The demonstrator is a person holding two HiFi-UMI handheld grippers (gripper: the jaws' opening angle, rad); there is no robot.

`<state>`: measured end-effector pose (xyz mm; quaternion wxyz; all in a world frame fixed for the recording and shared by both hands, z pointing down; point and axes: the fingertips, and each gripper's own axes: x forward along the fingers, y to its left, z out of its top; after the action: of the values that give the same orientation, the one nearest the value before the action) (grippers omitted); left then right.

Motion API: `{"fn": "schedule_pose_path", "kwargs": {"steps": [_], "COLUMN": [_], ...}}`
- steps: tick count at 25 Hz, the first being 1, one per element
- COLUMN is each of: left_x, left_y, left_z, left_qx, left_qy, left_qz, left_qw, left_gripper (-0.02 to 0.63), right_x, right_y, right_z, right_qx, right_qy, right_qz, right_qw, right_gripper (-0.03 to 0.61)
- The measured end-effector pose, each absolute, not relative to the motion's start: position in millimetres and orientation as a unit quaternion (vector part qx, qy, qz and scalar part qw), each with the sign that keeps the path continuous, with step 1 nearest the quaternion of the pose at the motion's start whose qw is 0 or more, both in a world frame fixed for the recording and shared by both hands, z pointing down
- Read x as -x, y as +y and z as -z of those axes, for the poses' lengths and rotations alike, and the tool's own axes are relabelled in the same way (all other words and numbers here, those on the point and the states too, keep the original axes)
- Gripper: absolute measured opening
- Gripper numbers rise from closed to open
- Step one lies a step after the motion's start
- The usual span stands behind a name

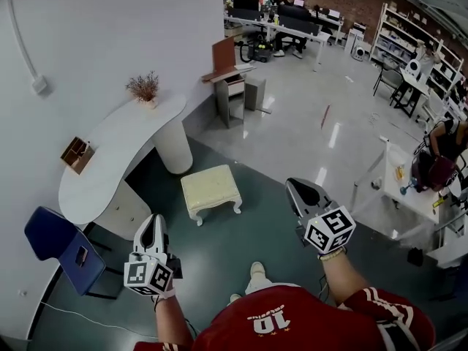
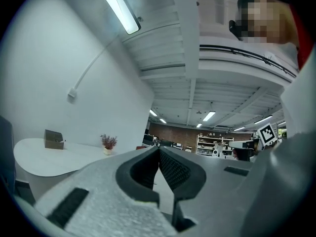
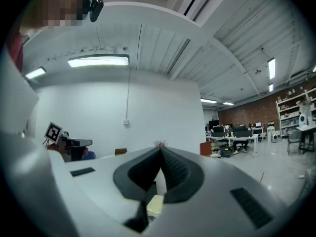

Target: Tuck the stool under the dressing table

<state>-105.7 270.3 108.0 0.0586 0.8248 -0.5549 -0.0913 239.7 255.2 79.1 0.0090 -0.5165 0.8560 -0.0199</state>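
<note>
Two tools, the left tool (image 1: 153,221) and the right tool (image 1: 294,189), are clenched shut on nothing, held level and still short of the stool (image 1: 210,187). The stool stands on the dark floor (image 1: 241,247) just out from the counter (image 1: 117,152), not yet under it. Pushed off-centre by bare closed tips, it could swing and catch a leg on the counter's round pedestal (image 1: 173,146), or jolt the counter and topple the plant (image 1: 144,88) at its far end.
</note>
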Motion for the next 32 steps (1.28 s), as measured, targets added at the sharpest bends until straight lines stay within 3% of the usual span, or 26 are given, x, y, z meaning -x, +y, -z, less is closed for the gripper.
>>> {"fn": "schedule_pose_path", "kwargs": {"steps": [7,12,23,24,26,30,32], "left_x": [53.2,33.2,88.4,91.7,96.2,103.6,107.3], "left_y": [211.2,183.5,136.4,130.9,120.0,96.1,86.3], "left_z": [-86.1,-73.0,-65.8,-63.3,-60.9,-62.9,-61.1], "left_qx": [-0.832,-0.831,-0.801,-0.803,-0.811,-0.832,-0.838], "left_qy": [-0.550,-0.550,-0.594,-0.590,-0.577,-0.551,-0.542], "left_qz": [0.062,0.081,0.069,0.078,0.087,0.065,0.058], "left_qw": [0.019,0.027,0.025,0.031,0.036,0.008,-0.008], "left_gripper": [0.003,0.003,0.003,0.012,0.151,0.390,0.469], "right_x": [-285.2,-306.0,-263.7,-255.8,-236.9,-192.5,-172.6], "right_y": [185.6,141.6,63.5,58.8,52.4,39.5,34.5], "right_z": [-60.9,-66.2,-65.6,-62.6,-56.0,-44.2,-40.3], "right_qx": [0.508,0.505,0.488,0.485,0.471,0.433,0.422], "right_qy": [0.860,0.861,0.869,0.871,0.879,0.899,0.905], "right_qz": [0.014,0.025,0.039,0.039,0.032,0.011,-0.002], "right_qw": [0.046,0.062,0.070,0.070,0.067,0.057,0.049], "right_gripper": [0.005,0.005,0.005,0.004,-0.003,0.313,0.436]}}
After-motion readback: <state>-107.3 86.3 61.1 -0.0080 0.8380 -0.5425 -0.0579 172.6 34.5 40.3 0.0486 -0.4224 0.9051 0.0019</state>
